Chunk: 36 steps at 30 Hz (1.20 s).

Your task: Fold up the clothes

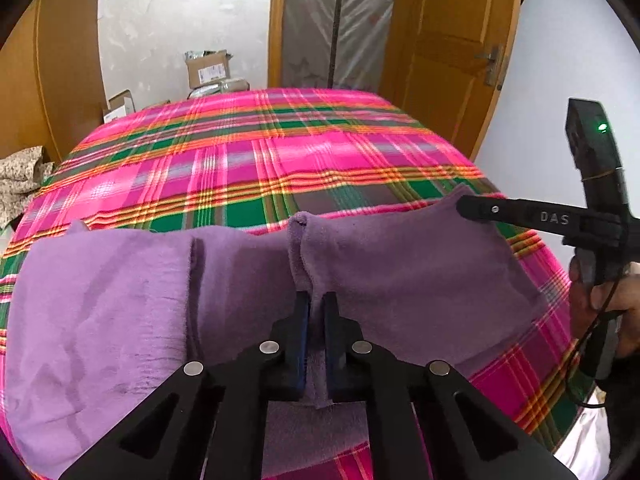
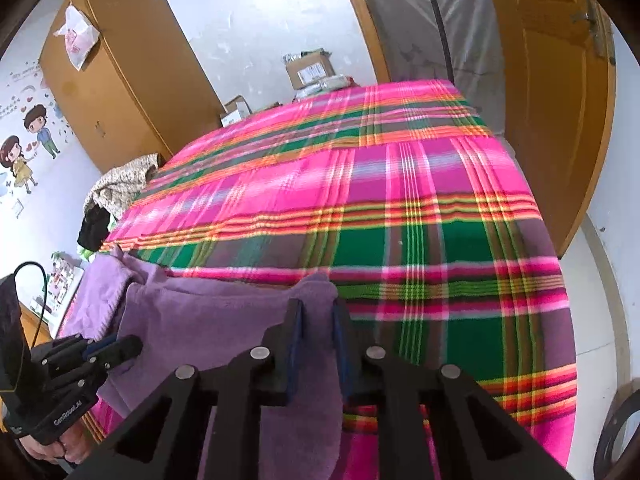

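Observation:
A purple fleece garment [image 1: 120, 300] lies across the near edge of a bed covered by a pink, green and orange plaid blanket [image 1: 260, 152]. My left gripper [image 1: 316, 304] is shut on a pinched fold at the garment's middle. My right gripper [image 2: 316, 312] is shut on the garment's right corner [image 2: 312, 288], which stands up between its fingers. In the left wrist view the right gripper [image 1: 464, 204] comes in from the right onto that corner. In the right wrist view the left gripper [image 2: 132, 346] shows at lower left on the garment [image 2: 208, 320].
Cardboard boxes [image 1: 206, 68] stand against the far wall beyond the bed. A wooden wardrobe [image 2: 108, 80] is at the left, a wooden door [image 1: 448, 48] at the right. A patterned cloth heap [image 2: 124, 188] lies at the bed's left side.

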Each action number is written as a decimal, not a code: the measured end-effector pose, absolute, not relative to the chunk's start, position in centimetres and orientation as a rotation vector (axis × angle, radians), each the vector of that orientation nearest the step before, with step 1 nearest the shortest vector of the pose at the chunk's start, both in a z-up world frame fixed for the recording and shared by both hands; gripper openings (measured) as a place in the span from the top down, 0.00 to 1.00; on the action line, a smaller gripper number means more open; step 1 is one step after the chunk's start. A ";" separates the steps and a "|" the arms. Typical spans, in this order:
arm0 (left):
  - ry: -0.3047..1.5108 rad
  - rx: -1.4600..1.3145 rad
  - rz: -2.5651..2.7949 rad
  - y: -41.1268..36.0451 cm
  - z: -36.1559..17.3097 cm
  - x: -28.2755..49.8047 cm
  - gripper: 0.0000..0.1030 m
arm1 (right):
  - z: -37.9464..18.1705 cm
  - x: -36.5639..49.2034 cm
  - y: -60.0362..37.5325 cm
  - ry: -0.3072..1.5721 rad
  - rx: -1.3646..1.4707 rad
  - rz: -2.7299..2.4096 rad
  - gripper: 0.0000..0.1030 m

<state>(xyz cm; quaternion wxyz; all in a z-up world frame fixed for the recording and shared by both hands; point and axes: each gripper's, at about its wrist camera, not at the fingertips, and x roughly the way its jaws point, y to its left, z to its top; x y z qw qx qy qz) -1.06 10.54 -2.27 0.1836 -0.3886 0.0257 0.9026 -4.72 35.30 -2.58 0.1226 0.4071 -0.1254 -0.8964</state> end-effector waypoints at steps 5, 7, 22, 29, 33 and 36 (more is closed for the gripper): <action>0.049 -1.111 2.542 10.0 -2.8 -1.3 0.94 | -3.7 -5.7 35.4 -0.388 1.233 -2.595 0.83; 0.035 -1.138 2.524 9.9 -3.3 -1.6 0.94 | -3.9 -5.8 35.5 -0.401 1.248 -2.590 0.80; 0.002 -1.107 2.496 9.1 -2.1 -0.6 0.93 | -0.5 -1.3 32.9 -0.137 1.205 -2.780 0.77; 0.002 -1.124 2.478 9.0 -2.1 -0.3 0.91 | -0.8 -0.7 32.1 -0.082 1.206 -2.783 0.77; -0.004 -1.145 2.471 8.8 -2.2 -0.4 0.84 | -1.0 -0.6 31.8 -0.053 1.209 -2.783 0.77; -0.014 -1.151 2.478 8.5 -2.1 -0.5 0.80 | -0.9 -0.5 31.5 -0.038 1.206 -2.784 0.77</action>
